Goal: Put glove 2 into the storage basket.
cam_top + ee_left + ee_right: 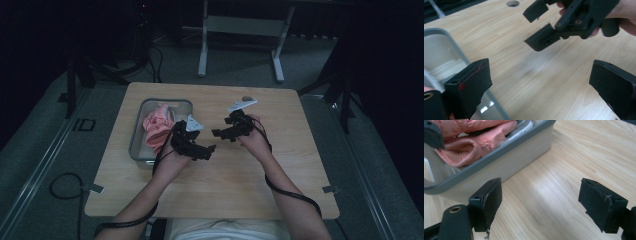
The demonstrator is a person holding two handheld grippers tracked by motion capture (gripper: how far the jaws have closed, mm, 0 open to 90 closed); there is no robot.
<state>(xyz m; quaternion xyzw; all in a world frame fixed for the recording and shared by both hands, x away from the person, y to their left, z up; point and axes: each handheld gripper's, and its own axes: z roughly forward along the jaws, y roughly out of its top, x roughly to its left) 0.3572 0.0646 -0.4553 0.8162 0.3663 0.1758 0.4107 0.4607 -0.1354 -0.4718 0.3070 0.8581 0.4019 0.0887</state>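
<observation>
Both tongs gape with nothing between their jaws: our left tongs [209,151] hang over bare wood just beside the grey tray [136,142], our right tongs [219,133] close by, facing them across a small gap. Pink clothing [159,127] lies bunched inside the tray; from above, the left hand [170,162] hides the tray's near corner. Open wood spreads right of the tongs to the desk [290,165] edge. Beyond, the room is dim, a white frame's legs [202,55] standing on the floor.

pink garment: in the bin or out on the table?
In. The pink garment lies bunched inside the grey bin in the high view; in the right gripper view it sits behind the bin's rim. Neither gripper holds it.
</observation>
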